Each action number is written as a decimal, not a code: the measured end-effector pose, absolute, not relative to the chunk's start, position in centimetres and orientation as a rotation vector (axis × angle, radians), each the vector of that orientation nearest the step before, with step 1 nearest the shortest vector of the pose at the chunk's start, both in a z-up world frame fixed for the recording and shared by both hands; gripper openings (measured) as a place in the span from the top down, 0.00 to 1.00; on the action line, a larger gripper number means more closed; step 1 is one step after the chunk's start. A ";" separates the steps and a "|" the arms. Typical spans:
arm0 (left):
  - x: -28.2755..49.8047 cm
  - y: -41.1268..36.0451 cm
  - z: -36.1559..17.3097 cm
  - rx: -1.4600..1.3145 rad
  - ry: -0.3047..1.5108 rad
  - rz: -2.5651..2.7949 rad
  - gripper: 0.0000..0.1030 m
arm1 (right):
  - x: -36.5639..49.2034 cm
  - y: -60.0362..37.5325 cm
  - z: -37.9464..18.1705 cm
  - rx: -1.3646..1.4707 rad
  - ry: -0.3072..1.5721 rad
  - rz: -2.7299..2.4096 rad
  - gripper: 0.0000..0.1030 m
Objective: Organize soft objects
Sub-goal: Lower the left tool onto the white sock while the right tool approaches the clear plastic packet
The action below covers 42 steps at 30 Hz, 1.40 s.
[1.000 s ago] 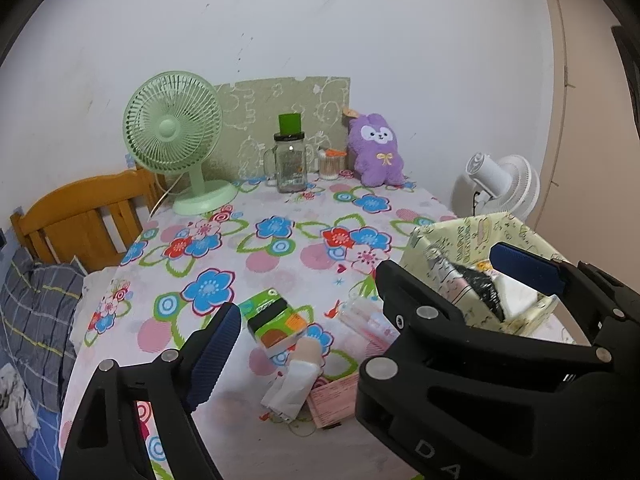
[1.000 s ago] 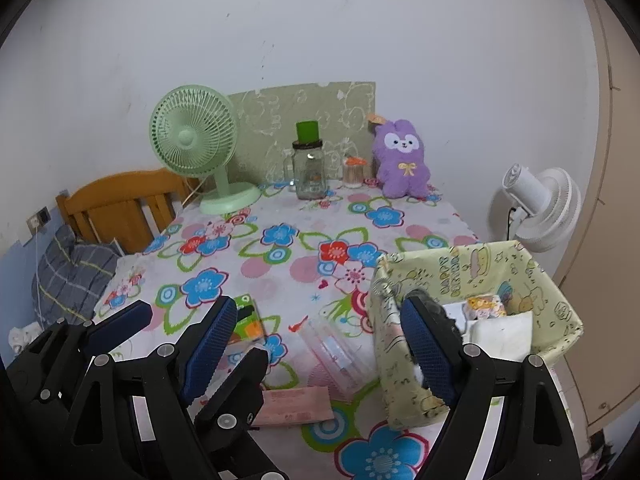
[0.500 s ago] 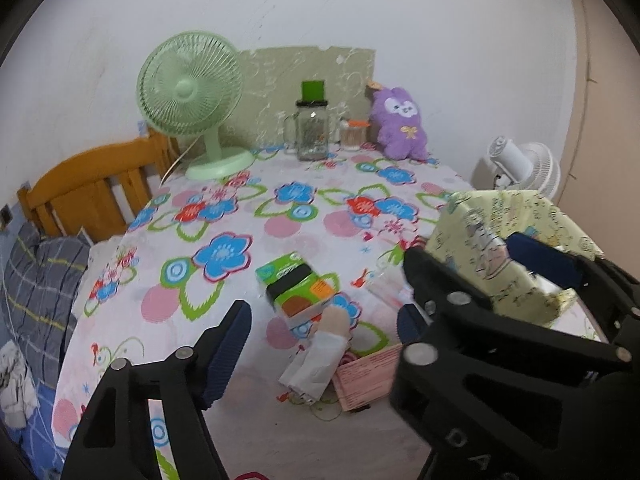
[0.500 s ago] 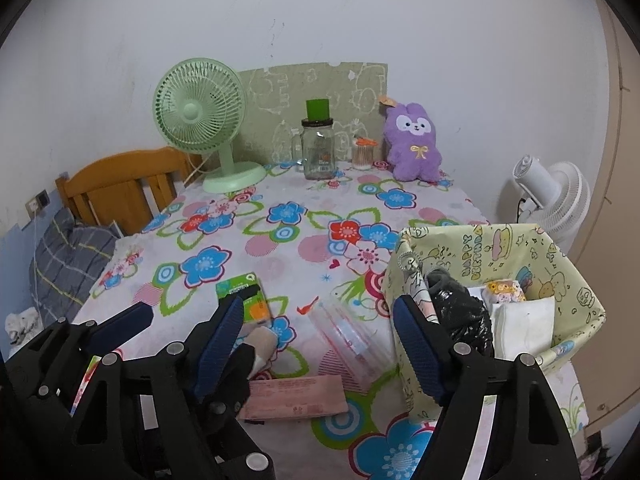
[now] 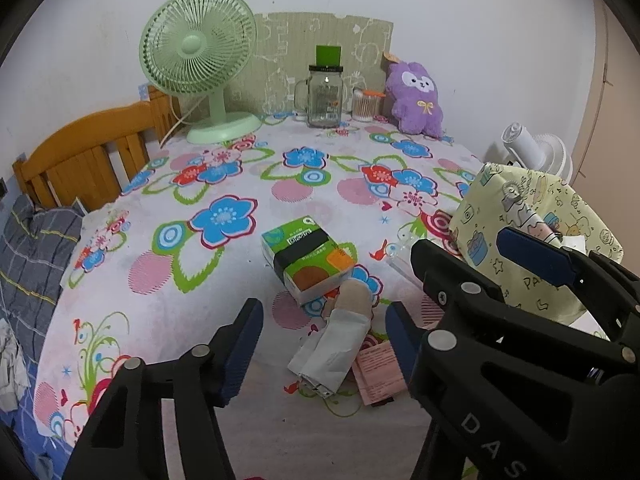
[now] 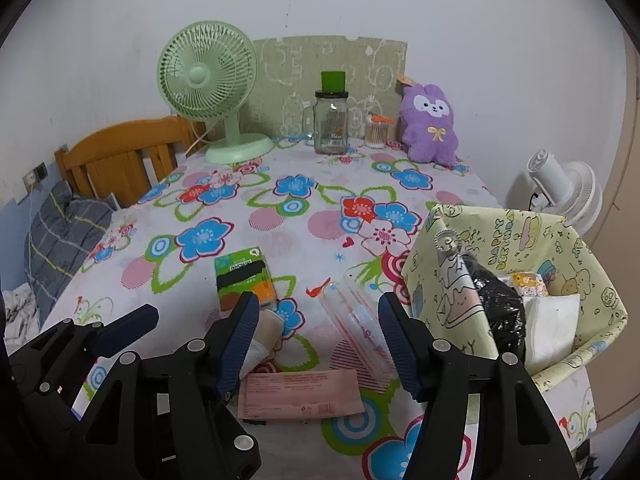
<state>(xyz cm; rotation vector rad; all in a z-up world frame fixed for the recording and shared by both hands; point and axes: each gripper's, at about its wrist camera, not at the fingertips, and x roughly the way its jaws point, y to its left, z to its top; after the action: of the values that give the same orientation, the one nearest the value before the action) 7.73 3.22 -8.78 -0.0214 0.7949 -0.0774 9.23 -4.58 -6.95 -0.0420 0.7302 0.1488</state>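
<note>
My left gripper hangs low over the floral tablecloth, jaws closing. A white and beige soft tube lies between its fingers, untouched by the pads. A green tissue pack sits just beyond. My right gripper is beside it on the right, jaws also closing. A clear plastic pouch and a pink packet lie between and below its fingers, not gripped. The yellow-green fabric basket at the right holds several items. A purple plush stands at the back.
A green desk fan, a glass jar and a cotton-swab pot line the back edge. A wooden chair with grey cloth stands left. A white fan is off the table, right.
Both grippers have sunk closer to the table and their jaws have narrowed. The tube, tissue pack and pouch now look larger and nearer. Nothing has been picked up.
</note>
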 end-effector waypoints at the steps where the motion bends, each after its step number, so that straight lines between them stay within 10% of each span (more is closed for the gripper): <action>1: 7.8 3.2 -8.9 -0.024 0.799 -0.077 0.39 | 9.4 -4.5 -7.1 -0.045 0.736 0.149 0.37; 36: 11.2 2.3 -13.5 0.010 0.913 -0.062 0.57 | 14.2 -5.2 -13.2 -0.053 0.888 0.122 0.45; 42: 11.4 2.1 -13.5 0.019 0.911 -0.053 0.58 | 14.8 -5.3 -13.6 -0.048 0.915 0.132 0.72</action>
<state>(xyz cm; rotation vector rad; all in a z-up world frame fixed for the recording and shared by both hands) 11.39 2.09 -13.48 0.0193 0.9112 -0.0527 14.82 -5.34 -13.63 -0.0483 0.9154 0.1321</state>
